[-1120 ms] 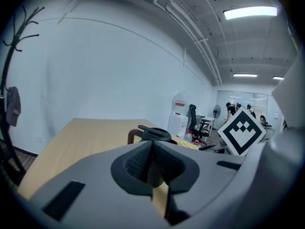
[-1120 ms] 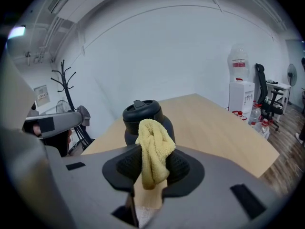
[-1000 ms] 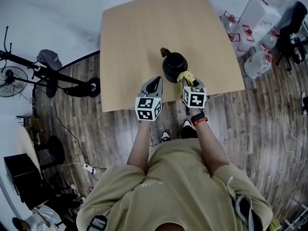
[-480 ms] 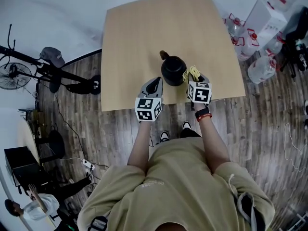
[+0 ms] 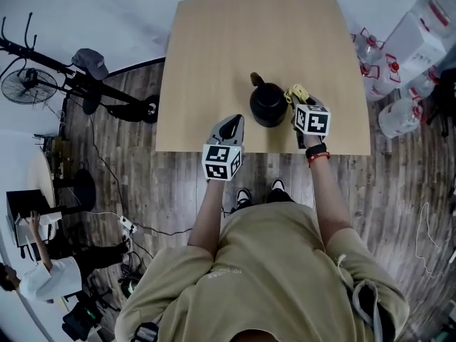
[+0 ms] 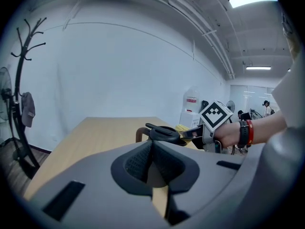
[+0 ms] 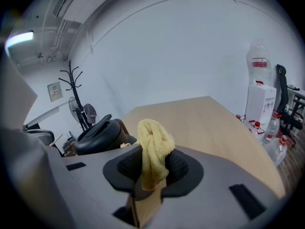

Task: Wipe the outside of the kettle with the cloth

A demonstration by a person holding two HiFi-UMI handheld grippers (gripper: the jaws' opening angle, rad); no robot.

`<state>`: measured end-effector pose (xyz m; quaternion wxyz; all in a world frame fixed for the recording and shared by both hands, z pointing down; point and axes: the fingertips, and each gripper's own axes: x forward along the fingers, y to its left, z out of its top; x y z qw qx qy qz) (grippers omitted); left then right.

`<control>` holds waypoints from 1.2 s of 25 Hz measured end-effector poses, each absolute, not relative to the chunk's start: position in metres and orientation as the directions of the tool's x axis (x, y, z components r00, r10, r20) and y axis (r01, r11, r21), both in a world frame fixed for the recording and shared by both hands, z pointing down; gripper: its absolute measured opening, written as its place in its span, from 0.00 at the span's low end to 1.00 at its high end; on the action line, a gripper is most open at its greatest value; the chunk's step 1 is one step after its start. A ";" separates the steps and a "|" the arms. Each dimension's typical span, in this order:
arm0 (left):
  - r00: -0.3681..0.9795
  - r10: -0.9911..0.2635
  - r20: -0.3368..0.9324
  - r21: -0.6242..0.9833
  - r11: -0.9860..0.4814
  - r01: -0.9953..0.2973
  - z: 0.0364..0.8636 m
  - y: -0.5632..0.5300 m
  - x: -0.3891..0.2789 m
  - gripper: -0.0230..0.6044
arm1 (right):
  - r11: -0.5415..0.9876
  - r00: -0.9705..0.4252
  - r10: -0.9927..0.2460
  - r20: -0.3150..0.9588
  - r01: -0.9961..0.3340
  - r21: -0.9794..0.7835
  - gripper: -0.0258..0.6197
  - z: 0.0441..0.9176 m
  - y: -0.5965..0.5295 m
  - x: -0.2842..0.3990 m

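Observation:
A black kettle (image 5: 268, 103) with a brown spout stands near the front edge of the wooden table (image 5: 221, 48). My right gripper (image 5: 298, 103) is just right of the kettle, shut on a yellow cloth (image 5: 295, 92). In the right gripper view the cloth (image 7: 153, 151) bulges up from between the jaws, with the kettle (image 7: 100, 136) close on the left. My left gripper (image 5: 228, 128) hangs at the table's front edge, left of the kettle, shut with nothing in it. From the left gripper view the kettle (image 6: 163, 133) and the right gripper's marker cube (image 6: 215, 116) show just beyond the jaws.
Water bottles and a white dispenser (image 5: 417, 41) stand on the floor to the right of the table. A fan (image 5: 25, 85) and a coat rack (image 5: 68, 73) are on the left. A person sits at the lower left (image 5: 39, 280).
My right gripper with the cloth has slid along the kettle's right side toward the far side. The left gripper has stayed at the table edge. The head view has shifted, so the table sits further right.

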<state>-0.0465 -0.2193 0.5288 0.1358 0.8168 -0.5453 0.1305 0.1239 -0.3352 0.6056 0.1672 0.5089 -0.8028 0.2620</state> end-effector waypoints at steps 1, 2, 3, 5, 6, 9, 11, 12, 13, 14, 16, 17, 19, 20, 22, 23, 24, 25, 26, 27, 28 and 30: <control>0.367 -0.856 0.363 0.078 -0.365 -0.928 0.528 -0.218 -0.049 0.08 | 0.354 -0.436 -0.724 0.534 -0.900 -0.255 0.21 0.606 -0.340 0.121; 0.364 -0.857 0.365 0.077 -0.362 -0.929 0.528 -0.216 -0.051 0.08 | 0.364 -0.446 -0.719 0.534 -0.895 -0.257 0.21 0.606 -0.345 0.117; 0.361 -0.858 0.366 0.076 -0.359 -0.930 0.527 -0.214 -0.055 0.08 | 0.375 -0.456 -0.712 0.534 -0.890 -0.259 0.21 0.606 -0.349 0.113; 0.358 -0.858 0.369 0.071 -0.358 -0.931 0.526 -0.210 -0.060 0.08 | 0.401 -0.477 -0.697 0.536 -0.878 -0.261 0.21 0.605 -0.355 0.107; 0.358 -0.858 0.370 0.069 -0.359 -0.931 0.526 -0.208 -0.061 0.08 | 0.414 -0.488 -0.687 0.538 -0.872 -0.261 0.21 0.604 -0.358 0.105; 0.352 -0.859 0.372 0.066 -0.354 -0.933 0.526 -0.204 -0.069 0.08 | 0.448 -0.526 -0.656 0.541 -0.849 -0.282 0.21 0.603 -0.366 0.099; 0.348 -0.859 0.374 0.063 -0.351 -0.934 0.525 -0.201 -0.075 0.08 | 0.464 -0.551 -0.639 0.537 -0.833 -0.302 0.21 0.603 -0.369 0.092; 0.349 -0.859 0.375 0.063 -0.353 -0.934 0.525 -0.201 -0.077 0.08 | 0.472 -0.561 -0.630 0.537 -0.826 -0.309 0.21 0.604 -0.370 0.090; 0.352 -0.858 0.374 0.063 -0.355 -0.933 0.524 -0.200 -0.079 0.08 | 0.476 -0.568 -0.624 0.537 -0.821 -0.315 0.21 0.604 -0.371 0.089; 0.355 -0.858 0.372 0.063 -0.358 -0.932 0.524 -0.200 -0.080 0.08 | 0.473 -0.569 -0.623 0.537 -0.821 -0.320 0.21 0.604 -0.371 0.090; 0.360 -0.857 0.368 0.062 -0.364 -0.929 0.523 -0.198 -0.084 0.08 | 0.444 -0.547 -0.648 0.531 -0.837 -0.321 0.21 0.601 -0.371 0.097; 0.363 -0.856 0.368 0.060 -0.367 -0.928 0.523 -0.197 -0.086 0.08 | 0.422 -0.527 -0.668 0.526 -0.850 -0.316 0.21 0.599 -0.368 0.102; 0.372 -0.853 0.366 0.062 -0.376 -0.924 0.523 -0.194 -0.089 0.08 | 0.383 -0.482 -0.705 0.520 -0.876 -0.293 0.21 0.596 -0.357 0.113; 0.378 -0.851 0.364 0.065 -0.381 -0.922 0.524 -0.192 -0.091 0.08 | 0.367 -0.457 -0.721 0.522 -0.890 -0.272 0.21 0.596 -0.349 0.119; 0.391 -0.848 0.358 0.075 -0.391 -0.917 0.526 -0.191 -0.094 0.08 | 0.356 -0.404 -0.744 0.533 -0.914 -0.196 0.21 0.599 -0.331 0.126; 0.397 -0.846 0.355 0.079 -0.397 -0.915 0.526 -0.190 -0.096 0.08 | 0.356 -0.377 -0.752 0.541 -0.923 -0.148 0.21 0.602 -0.320 0.129; 0.403 -0.845 0.352 0.083 -0.401 -0.912 0.526 -0.189 -0.098 0.08 | 0.353 -0.353 -0.757 0.550 -0.929 -0.111 0.21 0.604 -0.309 0.130; 0.408 -0.843 0.350 0.087 -0.405 -0.910 0.526 -0.187 -0.099 0.08 | 0.347 -0.337 -0.759 0.557 -0.933 -0.092 0.21 0.606 -0.296 0.130; 0.413 -0.842 0.348 0.091 -0.408 -0.909 0.527 -0.185 -0.101 0.08 | 0.341 -0.330 -0.757 0.564 -0.936 -0.089 0.21 0.608 -0.283 0.128; 0.416 -0.840 0.347 0.096 -0.410 -0.907 0.527 -0.183 -0.103 0.08 | 0.337 -0.329 -0.753 0.570 -0.937 -0.095 0.21 0.610 -0.269 0.125; 0.420 -0.839 0.345 0.099 -0.413 -0.906 0.527 -0.181 -0.105 0.08 | 0.336 -0.333 -0.747 0.576 -0.936 -0.106 0.21 0.613 -0.256 0.119; 0.428 -0.838 0.340 0.105 -0.418 -0.902 0.527 -0.177 -0.110 0.08 | 0.338 -0.352 -0.731 0.585 -0.931 -0.138 0.21 0.618 -0.232 0.102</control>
